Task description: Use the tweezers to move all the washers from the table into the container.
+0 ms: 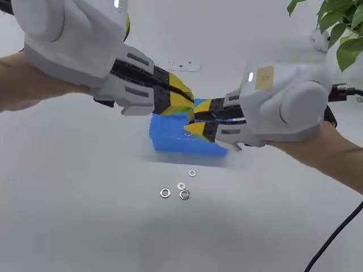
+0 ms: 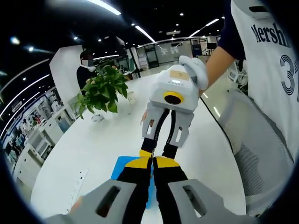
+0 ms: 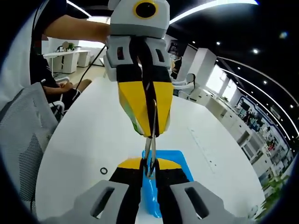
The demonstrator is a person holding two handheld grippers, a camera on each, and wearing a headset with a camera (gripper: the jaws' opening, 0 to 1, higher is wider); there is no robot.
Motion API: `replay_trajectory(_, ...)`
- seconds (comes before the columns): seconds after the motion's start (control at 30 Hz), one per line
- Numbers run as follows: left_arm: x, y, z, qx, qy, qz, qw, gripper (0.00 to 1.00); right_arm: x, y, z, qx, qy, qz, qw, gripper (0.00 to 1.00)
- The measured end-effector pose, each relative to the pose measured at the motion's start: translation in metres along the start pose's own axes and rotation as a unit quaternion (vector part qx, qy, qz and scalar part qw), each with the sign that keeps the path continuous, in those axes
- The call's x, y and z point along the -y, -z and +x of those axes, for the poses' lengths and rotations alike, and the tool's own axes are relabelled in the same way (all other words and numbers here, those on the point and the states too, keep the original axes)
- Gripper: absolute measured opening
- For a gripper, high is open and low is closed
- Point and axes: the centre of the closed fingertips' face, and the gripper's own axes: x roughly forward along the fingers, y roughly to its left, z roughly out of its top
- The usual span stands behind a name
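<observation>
Over the blue container [image 1: 170,141] my two grippers meet tip to tip. The left gripper [image 1: 190,102] reaches in from the upper left, the right gripper [image 1: 190,123] from the right. In the right gripper view thin metal tweezers [image 3: 151,140] run from the left gripper's yellow jaws [image 3: 152,133] down into my right gripper [image 3: 148,167], and both sets of jaws are closed on them. One washer [image 1: 187,134] shows just below the tips, over the container; whether the tweezers hold it I cannot tell. Several washers [image 1: 181,186] lie on the table in front of the container.
A green plant [image 1: 340,28] stands at the back right. A white strip [image 1: 181,66] lies behind the container. A black cable [image 1: 334,238] crosses the near right corner. A person in a white jersey [image 2: 266,70] is close by, with a mesh chair [image 3: 28,135] beside the table.
</observation>
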Motion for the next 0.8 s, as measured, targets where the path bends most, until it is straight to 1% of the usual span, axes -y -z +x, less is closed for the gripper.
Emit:
replay_trajectory(0.13,-0.015,0.007,0.008,0.003,-0.002,0.003,1.0,0.06,0.014,0.009,0.007,-0.004,0.006,0.005,1.0,0.11)
replay_trajectory(0.2,-0.02,0.01,0.012,0.004,-0.002,0.0,1.0,0.06,0.022,0.015,0.011,-0.008,0.009,0.007,0.9999,0.11)
replay_trajectory(0.27,-0.03,0.016,0.018,0.005,-0.003,-0.004,1.0,0.06,0.028,0.021,0.015,-0.011,0.009,0.01,0.9998,0.11)
replay_trajectory(0.37,-0.04,0.026,0.027,0.003,-0.002,-0.011,0.9999,0.06,0.034,0.032,0.024,-0.016,0.006,0.019,0.9997,0.11)
replay_trajectory(0.4,-0.042,0.031,0.031,0.001,0.0,-0.015,0.9999,0.06,0.036,0.037,0.027,-0.02,0.005,0.021,0.9996,0.11)
replay_trajectory(0.53,-0.049,0.049,0.043,-0.008,0.007,-0.022,0.9997,0.06,0.038,0.055,0.04,-0.034,-0.001,0.028,0.999,0.11)
replay_trajectory(0.63,-0.053,0.057,0.049,-0.007,0.006,-0.032,0.9995,0.06,0.04,0.064,0.046,-0.039,-0.004,0.036,0.9986,0.11)
replay_trajectory(0.7,-0.056,0.064,0.054,-0.01,0.007,-0.046,0.9989,0.06,0.041,0.07,0.05,-0.043,-0.008,0.045,0.9981,0.11)
replay_trajectory(0.8,-0.058,0.072,0.061,-0.018,0.012,-0.047,0.9986,0.06,0.04,0.079,0.055,-0.048,-0.012,0.053,0.9974,0.11)
